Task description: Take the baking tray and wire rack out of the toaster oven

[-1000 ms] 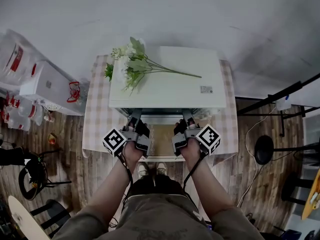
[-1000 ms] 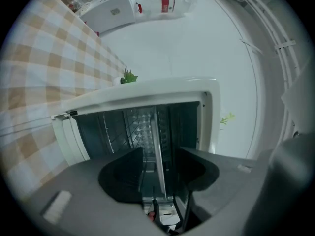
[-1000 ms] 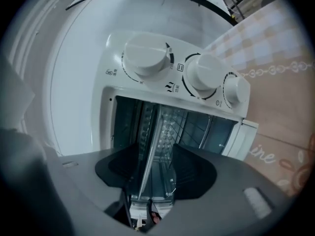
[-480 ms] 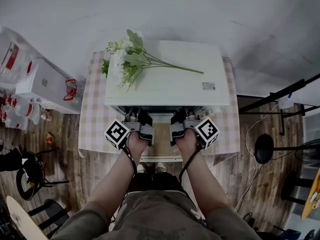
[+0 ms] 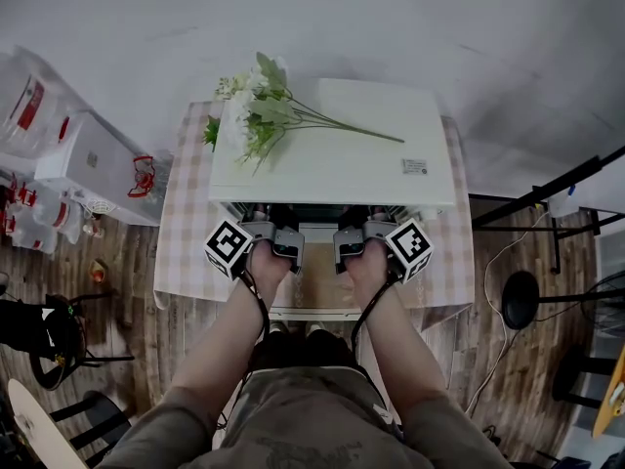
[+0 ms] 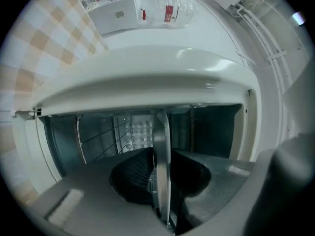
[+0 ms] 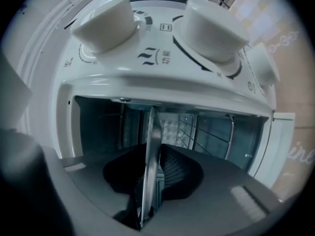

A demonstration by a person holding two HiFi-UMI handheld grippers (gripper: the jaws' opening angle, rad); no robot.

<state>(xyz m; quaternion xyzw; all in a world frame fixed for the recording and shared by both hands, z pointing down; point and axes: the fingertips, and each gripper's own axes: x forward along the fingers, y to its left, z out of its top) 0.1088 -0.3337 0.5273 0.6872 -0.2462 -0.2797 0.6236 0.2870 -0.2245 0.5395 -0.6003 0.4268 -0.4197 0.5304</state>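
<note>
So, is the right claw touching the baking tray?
Touching. In the right gripper view the right claw, which has just been closing, has both dark pads pressed on the thin edge of the baking tray.

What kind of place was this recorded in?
Probably a room at home or a makeshift studio: toaster oven on a checked tablecloth, wood floor, a black stand at the side.
</note>
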